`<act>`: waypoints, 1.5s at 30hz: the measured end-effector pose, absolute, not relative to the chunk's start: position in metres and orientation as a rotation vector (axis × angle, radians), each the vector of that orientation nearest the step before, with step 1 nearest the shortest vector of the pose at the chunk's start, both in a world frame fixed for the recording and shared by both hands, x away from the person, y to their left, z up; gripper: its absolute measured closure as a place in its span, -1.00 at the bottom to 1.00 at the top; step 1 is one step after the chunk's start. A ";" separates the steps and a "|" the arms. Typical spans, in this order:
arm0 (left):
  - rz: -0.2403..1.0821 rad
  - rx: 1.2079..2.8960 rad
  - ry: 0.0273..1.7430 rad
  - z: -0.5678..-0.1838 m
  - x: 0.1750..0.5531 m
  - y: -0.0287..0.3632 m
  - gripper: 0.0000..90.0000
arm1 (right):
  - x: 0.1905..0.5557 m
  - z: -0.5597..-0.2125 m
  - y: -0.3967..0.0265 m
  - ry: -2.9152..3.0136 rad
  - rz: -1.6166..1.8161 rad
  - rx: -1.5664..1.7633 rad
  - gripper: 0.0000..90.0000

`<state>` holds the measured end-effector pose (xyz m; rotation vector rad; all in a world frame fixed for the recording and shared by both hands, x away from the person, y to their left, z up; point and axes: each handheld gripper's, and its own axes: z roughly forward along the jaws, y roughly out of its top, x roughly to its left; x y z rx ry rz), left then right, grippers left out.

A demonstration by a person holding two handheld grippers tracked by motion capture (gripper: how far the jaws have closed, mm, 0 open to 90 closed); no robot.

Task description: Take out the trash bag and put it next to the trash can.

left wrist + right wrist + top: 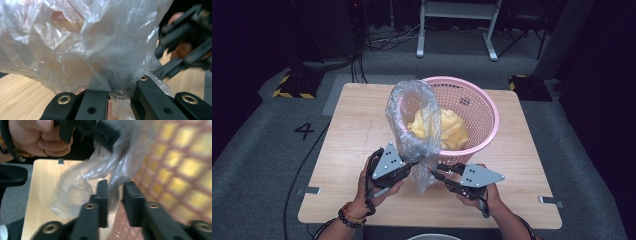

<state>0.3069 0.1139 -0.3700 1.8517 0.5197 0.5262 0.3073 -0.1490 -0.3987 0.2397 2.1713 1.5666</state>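
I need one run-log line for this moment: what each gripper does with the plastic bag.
left gripper: shut on plastic bag | right gripper: open, bag between jaws | bag: half over pink basket rim

The bag (414, 125) is thin, see-through plastic, shiny and full of crinkles. The basket (479, 117) is pink plastic with lots of little holes. The desk (347, 145) is pale wood, smooth and not shiny. Each gripper is black and dull, with a flat grey plate on top.
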 end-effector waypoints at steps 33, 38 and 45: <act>0.365 1.712 0.589 -0.381 0.301 0.149 -0.64 | 0.316 -0.390 -0.123 2.115 1.653 0.242 1.00; 0.373 1.641 0.599 -0.357 0.302 0.156 -0.64 | 0.314 -0.393 -0.118 2.127 1.605 0.198 1.00; 0.429 1.719 0.592 -0.345 0.303 0.133 -0.65 | 0.308 -0.394 -0.110 2.153 1.572 0.098 1.00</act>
